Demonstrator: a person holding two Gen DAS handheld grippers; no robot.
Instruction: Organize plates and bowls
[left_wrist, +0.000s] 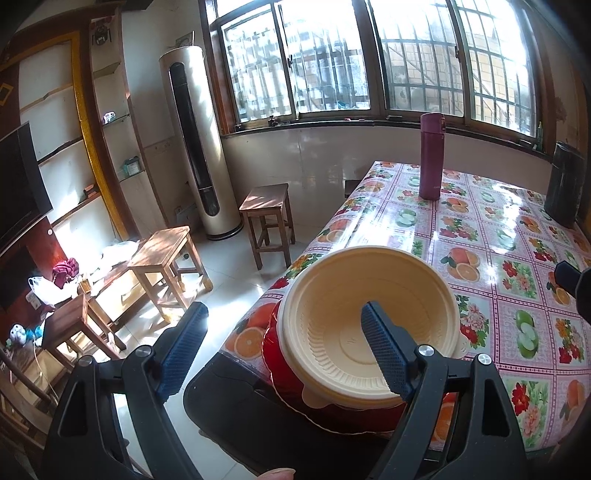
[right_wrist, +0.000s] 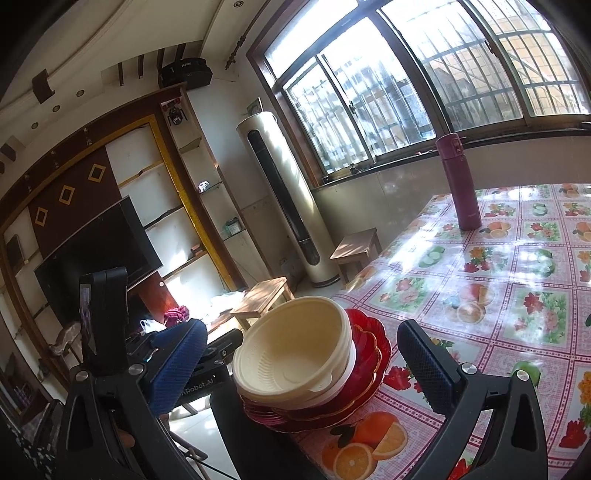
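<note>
Both grippers hang at the near left corner of the table (left_wrist: 480, 229), the one with the fruit-print cloth, tilted a bit downward. The left gripper (left_wrist: 284, 354) is spread wide, one finger over the floor, the other over the cream bowl (left_wrist: 354, 317), gripping nothing. The right gripper (right_wrist: 295, 369) is wide open too, fingers either side of the bowls, pads not touching. The bowls sit nested on a stack of red plates (right_wrist: 369, 354) right at the table edge. Far back stands a purple flask (left_wrist: 431, 157), with a dark container (left_wrist: 563, 184) far right. Wooden stools (left_wrist: 267, 218) are on the floor to the left.
</note>
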